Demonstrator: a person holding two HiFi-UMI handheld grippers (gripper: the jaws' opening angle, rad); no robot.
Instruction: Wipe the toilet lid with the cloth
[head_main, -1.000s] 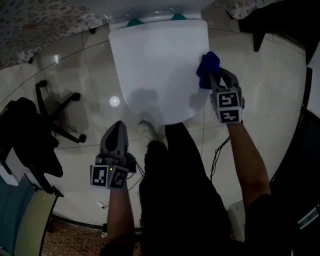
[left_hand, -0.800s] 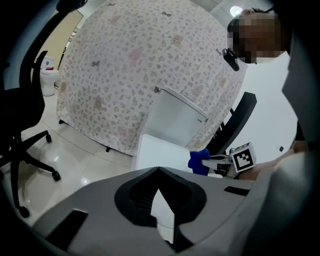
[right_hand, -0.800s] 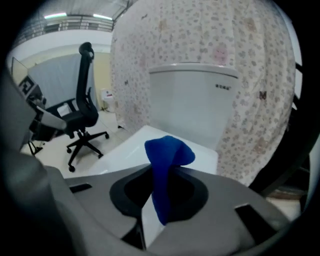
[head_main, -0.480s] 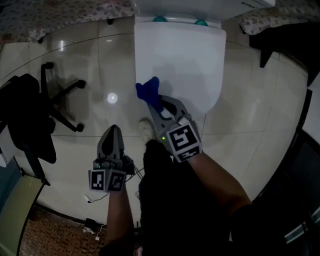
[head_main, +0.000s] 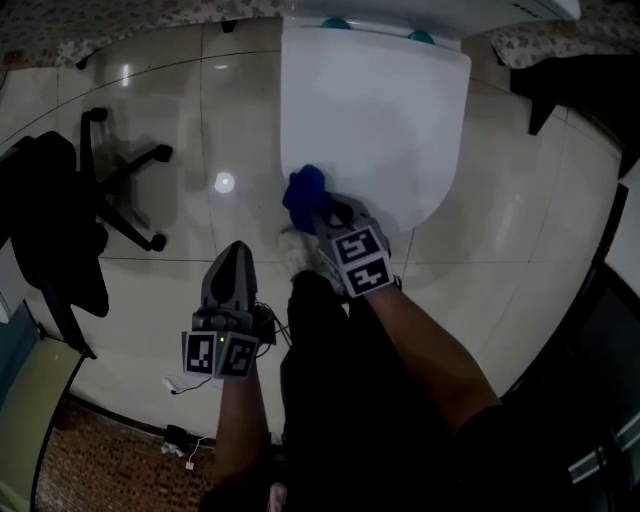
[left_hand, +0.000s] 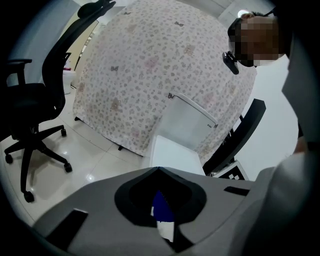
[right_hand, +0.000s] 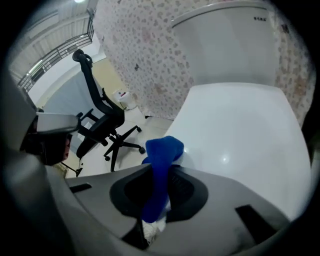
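Note:
The white toilet lid (head_main: 375, 110) lies closed at the top of the head view, and fills the right of the right gripper view as the lid (right_hand: 245, 135). My right gripper (head_main: 325, 215) is shut on a blue cloth (head_main: 303, 192), which touches the lid's front left edge. In the right gripper view the cloth (right_hand: 161, 165) sticks up from between the jaws. My left gripper (head_main: 233, 262) hangs over the floor, left of the toilet, shut with nothing in it. The left gripper view has the blue cloth (left_hand: 160, 205) beyond its closed jaws.
A black office chair (head_main: 60, 215) stands on the glossy tiled floor (head_main: 180, 130) at the left. A floral cover (left_hand: 160, 75) drapes behind the toilet tank (right_hand: 225, 45). Dark furniture (head_main: 585, 90) sits at the right. The person's legs and a shoe (head_main: 295, 260) are below the lid.
My right gripper swept the cloth from the lid's right edge across to its front left edge. The left gripper stayed in place.

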